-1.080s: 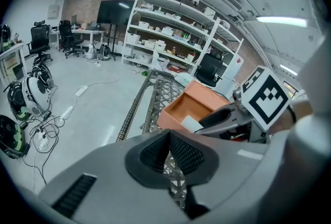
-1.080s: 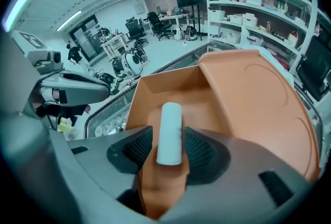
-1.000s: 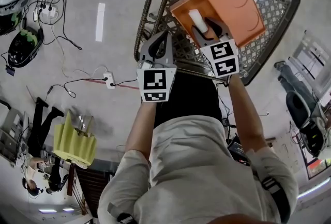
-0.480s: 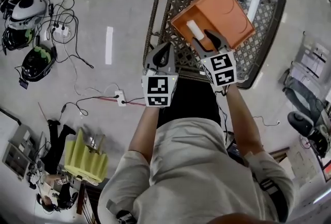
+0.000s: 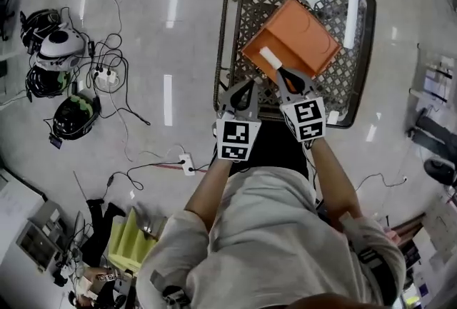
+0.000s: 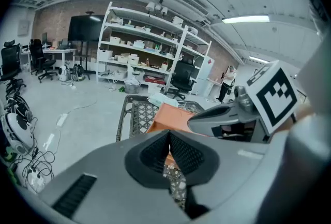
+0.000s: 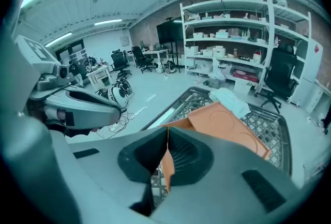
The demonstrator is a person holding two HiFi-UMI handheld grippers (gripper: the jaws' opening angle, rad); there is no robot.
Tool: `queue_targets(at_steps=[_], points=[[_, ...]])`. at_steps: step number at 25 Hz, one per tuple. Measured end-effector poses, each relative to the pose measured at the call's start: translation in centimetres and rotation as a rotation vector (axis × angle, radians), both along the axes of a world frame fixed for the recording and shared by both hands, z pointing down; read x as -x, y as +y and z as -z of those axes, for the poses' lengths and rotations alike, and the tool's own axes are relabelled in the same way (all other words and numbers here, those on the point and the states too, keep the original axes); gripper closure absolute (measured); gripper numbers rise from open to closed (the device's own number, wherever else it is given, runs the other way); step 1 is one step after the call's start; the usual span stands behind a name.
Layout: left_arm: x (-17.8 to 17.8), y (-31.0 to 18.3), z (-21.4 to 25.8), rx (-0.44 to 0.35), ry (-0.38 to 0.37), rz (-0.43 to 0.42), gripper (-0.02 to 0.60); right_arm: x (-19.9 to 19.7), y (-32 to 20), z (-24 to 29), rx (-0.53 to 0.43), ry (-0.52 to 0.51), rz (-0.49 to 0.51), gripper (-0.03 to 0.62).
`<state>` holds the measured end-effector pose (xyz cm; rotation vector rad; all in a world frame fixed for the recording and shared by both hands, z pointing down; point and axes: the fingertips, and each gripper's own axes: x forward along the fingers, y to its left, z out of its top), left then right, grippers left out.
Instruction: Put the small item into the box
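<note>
Both forearms (image 5: 207, 193) reach forward, side by side. The left gripper (image 5: 246, 92) has its jaws together, with nothing between them. The right gripper (image 5: 285, 80) has just closed its jaws, also on nothing. Both point downward.

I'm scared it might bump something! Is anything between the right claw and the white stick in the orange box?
Nothing visible. The white stick lies bare in the orange box, just ahead of the shut right claw.
</note>
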<state>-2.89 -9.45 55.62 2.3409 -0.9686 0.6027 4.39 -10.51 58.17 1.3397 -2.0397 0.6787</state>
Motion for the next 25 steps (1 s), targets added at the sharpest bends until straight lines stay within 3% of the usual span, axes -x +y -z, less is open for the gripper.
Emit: queue_targets(at_steps=[7, 18, 25], points=[[0.5, 0.6, 2.7, -0.050, 0.005, -0.053, 0.572, 0.1, 0.5, 5.0, -0.150, -0.038, -0.091, 0.591], [1.5, 1.0, 6.9, -0.141, 0.051, -0.113, 0.572, 1.5, 3.1, 10.0, -0.266, -0.032, -0.187, 0.591], [-0.2, 2.7, 10.2, -0.176, 0.089, -0.123, 0.572, 0.1, 5.8, 13.0, -0.325, -0.052, -0.233, 0.591]])
